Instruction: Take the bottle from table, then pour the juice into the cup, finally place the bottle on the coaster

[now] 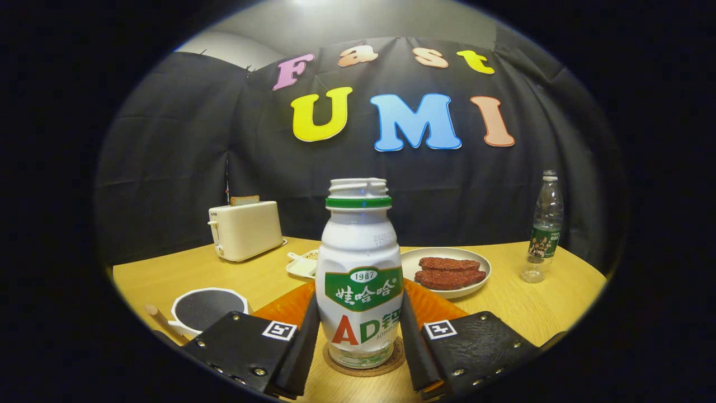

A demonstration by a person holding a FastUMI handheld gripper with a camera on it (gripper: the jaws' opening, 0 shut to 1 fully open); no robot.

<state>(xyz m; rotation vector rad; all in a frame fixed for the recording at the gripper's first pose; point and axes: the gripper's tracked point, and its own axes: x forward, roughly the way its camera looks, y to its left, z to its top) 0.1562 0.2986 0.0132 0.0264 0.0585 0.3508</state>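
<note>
While flanking it, tool (359,336) fingers touch glossy plastic bottle (359,268), upright on round cork coaster (363,366).

Black cloth wall (184,168) drapes across the back, creased, with a pale wall (358,25) and bright light above it at the upper centre. Wooden table (537,302) fills the lower frame, light yellow top. Cream toaster (245,229) at left rear with bread in its slot. Clear water bottle (545,226) stands at right rear.
</note>
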